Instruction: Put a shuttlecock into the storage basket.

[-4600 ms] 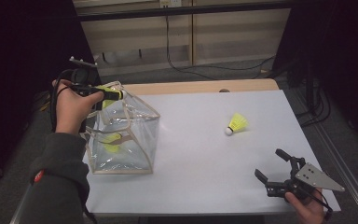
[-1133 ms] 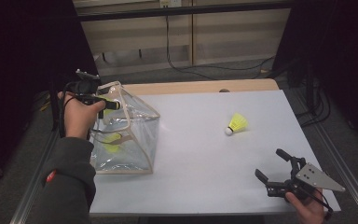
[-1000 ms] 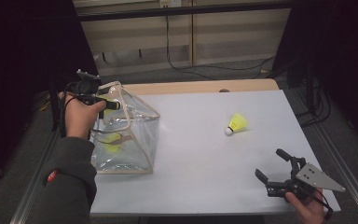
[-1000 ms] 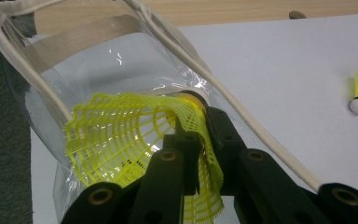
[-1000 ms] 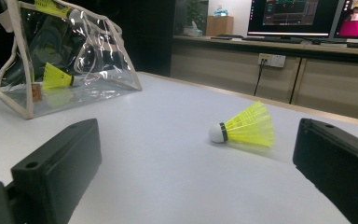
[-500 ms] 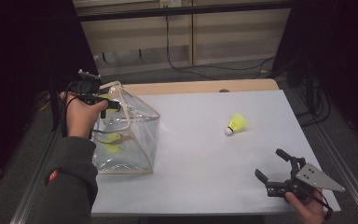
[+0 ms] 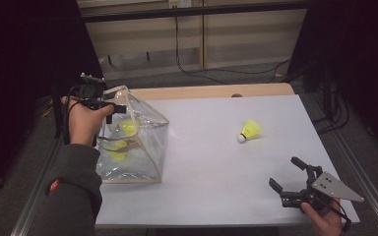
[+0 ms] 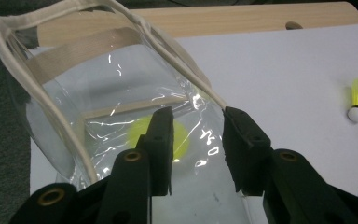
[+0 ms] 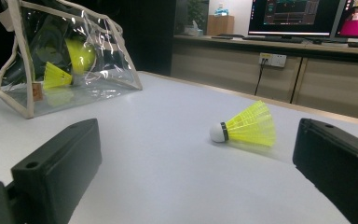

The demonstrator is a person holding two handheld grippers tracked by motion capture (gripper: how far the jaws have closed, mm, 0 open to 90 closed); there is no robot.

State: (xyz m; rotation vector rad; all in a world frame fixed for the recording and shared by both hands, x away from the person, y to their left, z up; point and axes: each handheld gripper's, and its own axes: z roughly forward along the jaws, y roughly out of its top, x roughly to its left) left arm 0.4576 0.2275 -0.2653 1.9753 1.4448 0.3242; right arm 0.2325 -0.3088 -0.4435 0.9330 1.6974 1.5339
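Lying loose on the white table top [image 7: 202,162], well apart from everything: one yellow feather-skirted shuttlecock with a white cork head [image 7: 250,131], on its side, head toward the person. Seen from low in the right gripper view too [image 9: 247,126], framed between the two black jaws but farther off, not touched.

Further to the left, a clear soft plastic pouch with beige cloth trim [image 7: 133,142], standing on its flat base with the mouth turned up and to the left. Inside, two more yellow shuttlecocks [image 7: 119,150], resting at the bottom. Probably a collecting job, with the last piece not yet brought in.

At the pouch mouth, the left gripper [image 7: 120,109], raised above the rim. Jaws moderately apart in its own view [image 8: 196,121], holding nothing; beige rim just beside the right jaw tip, contact hard to judge. Likely kept there to leave the mouth open.

Low at the near right corner, the right gripper [image 7: 284,172], jaws spread wide and empty, pointing at the loose shuttlecock, seemingly ready for the reach.
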